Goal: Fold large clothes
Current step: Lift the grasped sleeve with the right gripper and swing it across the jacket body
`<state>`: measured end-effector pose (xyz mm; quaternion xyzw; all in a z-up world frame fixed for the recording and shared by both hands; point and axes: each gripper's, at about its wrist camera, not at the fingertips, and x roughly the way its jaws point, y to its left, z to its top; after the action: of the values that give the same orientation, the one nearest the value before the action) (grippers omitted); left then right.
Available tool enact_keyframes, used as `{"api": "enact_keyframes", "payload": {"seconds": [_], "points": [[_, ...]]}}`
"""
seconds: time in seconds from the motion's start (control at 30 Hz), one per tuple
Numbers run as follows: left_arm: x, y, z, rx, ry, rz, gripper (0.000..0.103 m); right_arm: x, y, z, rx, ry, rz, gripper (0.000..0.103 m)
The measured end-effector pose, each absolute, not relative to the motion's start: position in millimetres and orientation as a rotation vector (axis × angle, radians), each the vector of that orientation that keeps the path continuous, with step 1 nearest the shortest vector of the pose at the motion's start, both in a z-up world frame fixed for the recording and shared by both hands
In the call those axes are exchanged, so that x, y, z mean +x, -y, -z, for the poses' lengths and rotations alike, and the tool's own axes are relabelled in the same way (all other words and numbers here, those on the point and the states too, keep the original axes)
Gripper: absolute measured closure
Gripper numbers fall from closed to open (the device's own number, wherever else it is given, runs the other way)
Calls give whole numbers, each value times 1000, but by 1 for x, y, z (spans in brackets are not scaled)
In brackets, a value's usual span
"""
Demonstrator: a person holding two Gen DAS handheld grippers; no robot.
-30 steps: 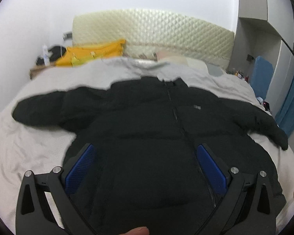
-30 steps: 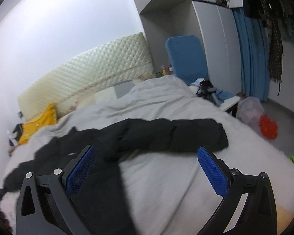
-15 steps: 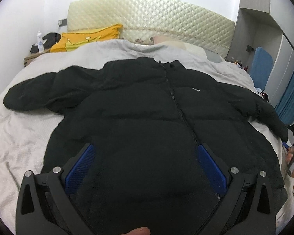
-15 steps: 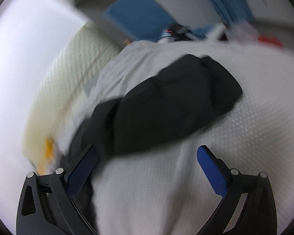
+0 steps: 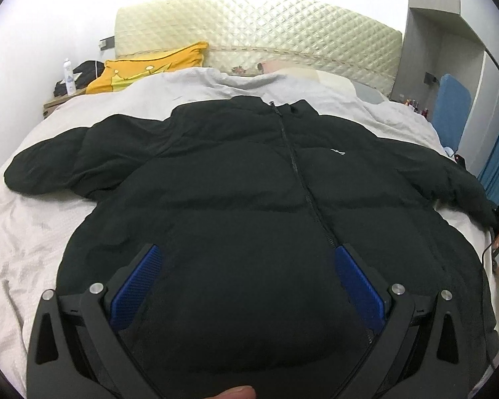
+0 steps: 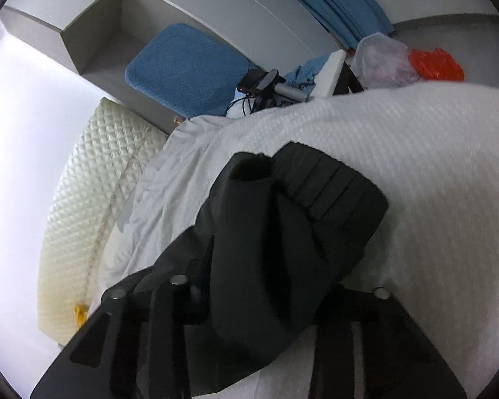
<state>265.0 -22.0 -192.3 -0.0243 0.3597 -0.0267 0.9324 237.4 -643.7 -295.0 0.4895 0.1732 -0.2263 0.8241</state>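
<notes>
Black puffer jacket, one only, lies spread on one bed; left gripper gapes above it, while right gripper, just closing, clamps one sleeve.

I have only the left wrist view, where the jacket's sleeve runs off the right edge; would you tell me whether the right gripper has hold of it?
Observer: Yes. In the right wrist view the right gripper has the black sleeve between its fingers. The jaws have just been closing on it.
Operator: Thank you. Which part of the sleeve is it holding?
Observer: A little short of the end. The ribbed cuff sticks out past the fingertips, over the white bed cover.
</notes>
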Motion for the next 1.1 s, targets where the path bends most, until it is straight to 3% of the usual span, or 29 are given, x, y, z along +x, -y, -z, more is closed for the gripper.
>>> {"api": "enact_keyframes", "payload": {"seconds": [0.13,0.33,0.8,1.1], "points": [[264,25,196,-22,-753,48,0,249,650,264,948,-408,478,92],[253,21,190,32,-747,13,0,255,652,179,692,-400,498,97],[239,-6,172,-8,-752,-3,0,272,511,-40,371,-273,312,96],[225,-17,161,-23,-745,18,0,300,375,-102,224,-261,99,95]]}}
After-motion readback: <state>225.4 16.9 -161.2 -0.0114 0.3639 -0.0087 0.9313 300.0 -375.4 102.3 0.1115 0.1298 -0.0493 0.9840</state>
